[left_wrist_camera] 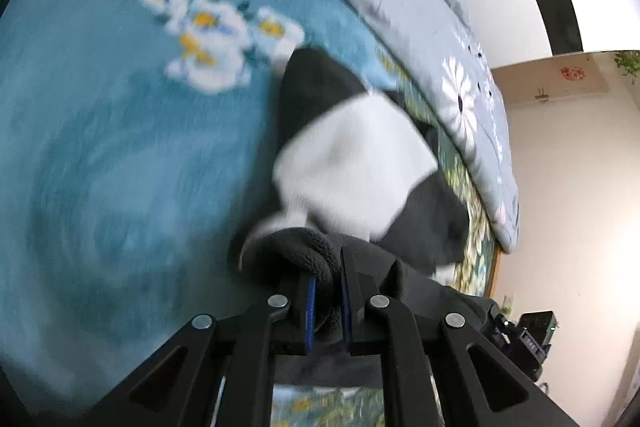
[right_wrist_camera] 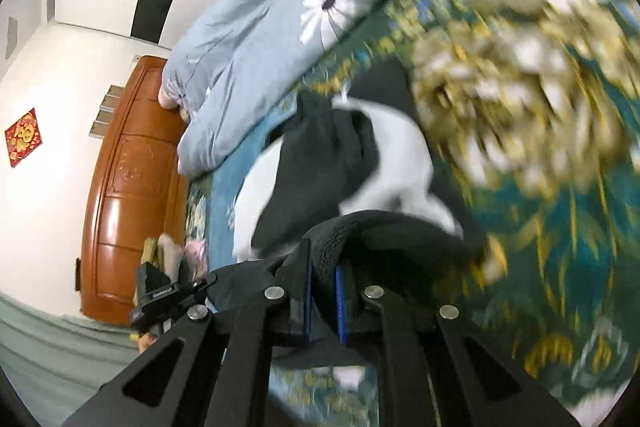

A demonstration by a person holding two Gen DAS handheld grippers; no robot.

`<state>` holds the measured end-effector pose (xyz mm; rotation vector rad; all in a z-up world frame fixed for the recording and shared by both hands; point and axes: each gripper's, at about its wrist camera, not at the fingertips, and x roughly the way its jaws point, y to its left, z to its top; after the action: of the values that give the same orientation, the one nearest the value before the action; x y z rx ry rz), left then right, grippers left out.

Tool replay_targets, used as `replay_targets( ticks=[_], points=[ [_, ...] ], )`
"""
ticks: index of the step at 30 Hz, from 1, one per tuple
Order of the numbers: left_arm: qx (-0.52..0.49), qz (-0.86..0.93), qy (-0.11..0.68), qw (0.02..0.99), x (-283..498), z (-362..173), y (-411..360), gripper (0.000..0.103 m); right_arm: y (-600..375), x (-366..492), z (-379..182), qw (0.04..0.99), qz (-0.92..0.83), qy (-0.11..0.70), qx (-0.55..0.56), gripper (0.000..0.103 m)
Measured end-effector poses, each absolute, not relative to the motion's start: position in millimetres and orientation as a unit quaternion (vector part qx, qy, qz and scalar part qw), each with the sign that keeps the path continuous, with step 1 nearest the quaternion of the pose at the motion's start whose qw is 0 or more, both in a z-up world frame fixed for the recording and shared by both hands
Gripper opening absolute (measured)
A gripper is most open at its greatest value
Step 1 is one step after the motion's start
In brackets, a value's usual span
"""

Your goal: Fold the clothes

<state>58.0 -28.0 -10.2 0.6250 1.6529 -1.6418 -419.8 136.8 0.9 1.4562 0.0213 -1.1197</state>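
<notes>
On the bed's teal floral blanket (left_wrist_camera: 100,147), the left gripper (left_wrist_camera: 327,287) has its fingers pinched tight on the black-and-white fleece garment's (left_wrist_camera: 360,155) dark hem, lifted off the bed; right gripper (right_wrist_camera: 323,279) clamps another hem fold, pale blue quilt (right_wrist_camera: 248,39) behind.

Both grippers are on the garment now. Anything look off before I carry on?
Nothing stands out. The left gripper and right gripper each pinch a thick roll of the black-and-white garment, which trails onto the teal floral bedspread.
</notes>
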Motion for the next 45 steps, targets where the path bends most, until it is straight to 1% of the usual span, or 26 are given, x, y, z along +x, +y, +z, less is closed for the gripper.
replay_targets(
  ticks=[5,8,9,10,11,12,16,17,18,20,21,24,26,29,30,31,33,34,35,36,37,38,40,41,45],
  points=[
    [0.273,-0.644,0.616,0.361,50,-25,-37,0.015,103,-425,-18,0.583,-0.499,0.038,0.64,0.01],
    [0.272,-0.657,0.612,0.346,54,-18,-27,0.027,99,-431,-33,0.569,-0.499,0.043,0.653,0.01],
    [0.271,-0.661,0.611,0.34,56,-17,-23,0.036,100,-433,-35,0.567,-0.498,0.042,0.655,0.011],
    [0.27,-0.666,0.61,0.333,57,-18,-18,0.053,101,-434,-36,0.566,-0.497,0.042,0.657,0.012],
    [0.269,-0.671,0.609,0.326,57,-18,-12,0.06,102,-434,-36,0.566,-0.496,0.043,0.657,0.012],
    [0.269,-0.676,0.607,0.319,58,-19,-7,0.065,103,-435,-36,0.567,-0.495,0.044,0.657,0.012],
    [0.312,-0.671,0.598,0.309,51,-32,9,0.065,107,-437,-35,0.569,-0.487,0.046,0.661,0.013],
    [0.326,-0.666,0.596,0.308,47,-36,11,0.065,106,-436,-37,0.571,-0.482,0.044,0.662,0.017],
    [0.337,-0.663,0.594,0.307,45,-39,13,0.065,108,-436,-37,0.574,-0.477,0.042,0.664,0.022],
    [0.347,-0.661,0.59,0.307,42,-40,15,0.065,114,-436,-39,0.578,-0.466,0.04,0.668,0.06],
    [0.351,-0.66,0.588,0.308,41,-41,16,0.065,117,-435,-41,0.581,-0.459,0.04,0.671,0.061],
    [0.361,-0.659,0.583,0.31,38,-42,19,0.065,122,-427,-45,0.583,-0.457,0.066,0.668,0.061],
    [0.365,-0.655,0.583,0.313,39,-42,20,0.063,121,-420,-45,0.586,-0.465,0.086,0.659,0.061],
    [0.362,-0.64,0.594,0.327,44,-45,22,0.063,120,-413,-42,0.589,-0.463,0.093,0.655,0.061],
    [0.362,-0.638,0.595,0.329,45,-44,23,0.058,120,-412,-41,0.59,-0.464,0.098,0.653,0.061],
    [0.361,-0.637,0.595,0.331,46,-43,25,0.048,121,-410,-39,0.592,-0.464,0.104,0.65,0.061],
    [0.359,-0.641,0.592,0.332,46,-37,29,0.035,124,-407,-37,0.595,-0.466,0.117,0.644,0.055],
    [0.36,-0.641,0.59,0.334,45,-34,32,0.032,127,-405,-35,0.596,-0.468,0.126,0.64,0.046],
    [0.365,-0.638,0.587,0.339,45,-31,35,0.032,130,-403,-34,0.596,-0.469,0.135,0.637,0.041],
    [0.368,-0.636,0.586,0.343,45,-30,38,0.028,133,-402,-34,0.595,-0.469,0.141,0.637,0.04],
    [0.369,-0.634,0.586,0.345,45,-28,40,0.022,138,-401,-34,0.595,-0.467,0.141,0.639,0.033],
    [0.368,-0.634,0.586,0.346,45,-25,42,0.019,143,-400,-34,0.595,-0.466,0.143,0.64,0.027],
    [0.354,-0.64,0.586,0.348,48,-14,45,0.013,152,-398,-32,0.593,-0.461,0.14,0.646,0.021],
    [0.347,-0.644,0.586,0.348,49,-7,47,0.012,158,-396,-30,0.592,-0.457,0.136,0.65,0.019],
    [0.347,-0.654,0.578,0.342,50,22,58,0.012,183,-385,-16,0.611,-0.42,0.133,0.658,0.019]
  ],
)
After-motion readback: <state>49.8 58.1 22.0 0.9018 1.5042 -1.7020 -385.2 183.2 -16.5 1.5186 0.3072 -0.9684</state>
